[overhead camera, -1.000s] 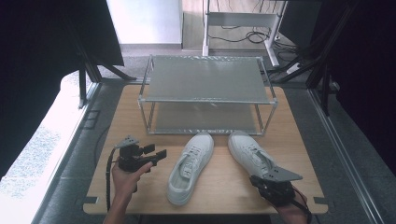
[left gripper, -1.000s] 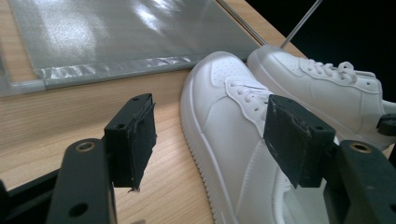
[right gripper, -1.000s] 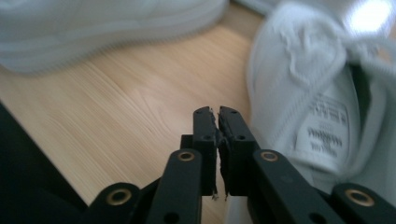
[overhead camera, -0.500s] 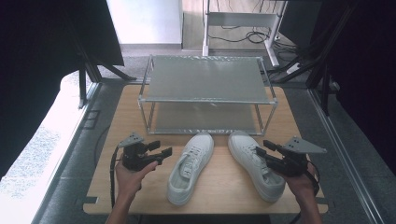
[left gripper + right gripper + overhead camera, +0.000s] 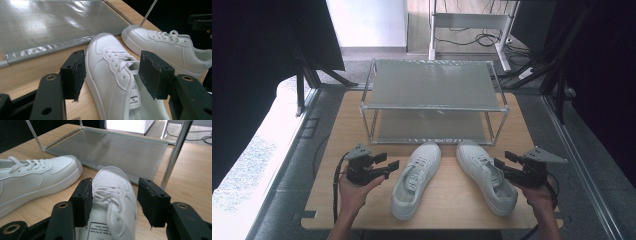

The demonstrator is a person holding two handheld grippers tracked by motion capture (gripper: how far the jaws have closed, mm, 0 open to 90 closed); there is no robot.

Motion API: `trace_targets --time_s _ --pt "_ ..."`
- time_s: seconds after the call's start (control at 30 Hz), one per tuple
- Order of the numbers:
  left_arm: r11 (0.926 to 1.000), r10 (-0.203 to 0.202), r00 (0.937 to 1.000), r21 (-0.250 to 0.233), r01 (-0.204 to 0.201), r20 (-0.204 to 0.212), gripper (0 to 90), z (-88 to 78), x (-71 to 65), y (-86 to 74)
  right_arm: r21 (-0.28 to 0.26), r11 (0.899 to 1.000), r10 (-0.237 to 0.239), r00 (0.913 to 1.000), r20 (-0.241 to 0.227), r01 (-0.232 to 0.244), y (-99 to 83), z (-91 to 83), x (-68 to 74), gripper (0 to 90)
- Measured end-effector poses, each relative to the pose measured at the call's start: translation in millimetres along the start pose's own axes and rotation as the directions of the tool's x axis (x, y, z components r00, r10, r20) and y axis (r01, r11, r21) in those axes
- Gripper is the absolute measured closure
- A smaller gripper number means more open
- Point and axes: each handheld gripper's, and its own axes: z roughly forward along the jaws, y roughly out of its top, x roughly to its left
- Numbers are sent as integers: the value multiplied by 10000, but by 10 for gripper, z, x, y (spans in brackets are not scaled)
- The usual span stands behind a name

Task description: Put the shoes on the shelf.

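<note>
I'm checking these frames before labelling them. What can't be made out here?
- Left sneaker: heel cut off by the bottom edge of the left gripper view; tongue label print too small to read.
- Right sneaker: heel hidden behind the jaws in the right gripper view.
- Rack's lower shelf: rear part covered by the top shelf in the high view.

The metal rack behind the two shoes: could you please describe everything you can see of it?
The rack is a two-tier shelf of thin silver tubes, each tier a flat grey mesh-like sheet. It stands upright on the far half of the wooden table, both tiers bare. The two white sneakers point toes toward its lower tier, apparently not touching.
</note>
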Motion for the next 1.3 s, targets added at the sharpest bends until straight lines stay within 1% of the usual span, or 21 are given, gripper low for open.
trace_targets --time_s 0.07,0.13,0.33,0.4,0.47,0.53,0.67,0.77,0.83,0.9,1.0,1.07,1.2,1.3 --pt "10000 22 10000 61 -23 5 402 16 -8 -3 38 10000 91 9999 84 -91 -22 14 -11 467" --pt "9997 90 10000 221 -91 29 410 54 -25 -12 123 9999 113 9999 99 -114 -45 37 -17 466" --pt "9962 362 9993 796 -360 -5 430 203 -107 -64 517 9986 -67 9999 83 63 -95 117 2 463" --pt "9943 402 9992 981 -409 91 441 263 -140 -91 517 9986 -119 9999 75 115 -101 128 7 462" --pt "9923 467 9989 1147 -475 103 447 311 -166 -109 528 9985 -116 9999 51 113 -100 130 6 462" --pt "9896 580 9983 1320 -575 2 454 362 -193 -130 530 9985 -125 9999 36 123 -99 122 4 463" --pt "9855 659 9975 1585 -610 -260 489 446 -220 -170 492 9988 -78 9999 102 73 -101 108 -13 463" --pt "9852 780 9950 1573 -673 -630 516 487 -242 -201 499 9987 -50 9999 128 43 -109 111 -15 466" --pt "9840 856 9938 1628 -731 -715 533 504 -249 -211 566 9984 -84 9999 90 78 -116 115 -13 469" --pt "9824 931 9915 1702 -766 -906 548 521 -244 -224 653 9978 -142 9999 85 136 -122 122 -13 469" --pt "9814 897 9924 1771 -736 -847 557 545 -232 -242 710 9974 -93 9999 100 86 -132 130 -19 469" --pt "9794 1034 9905 1828 -856 -903 569 574 -240 -257 751 9972 -70 9999 110 62 -138 134 -28 469" --pt "9740 1147 9875 2077 -904 -1082 612 649 -245 -290 805 9967 -99 9998 187 83 -145 141 -29 467" --pt "9749 1130 9868 2049 -875 -1163 645 669 -234 -299 863 9962 -148 9995 264 125 -146 140 -29 466"
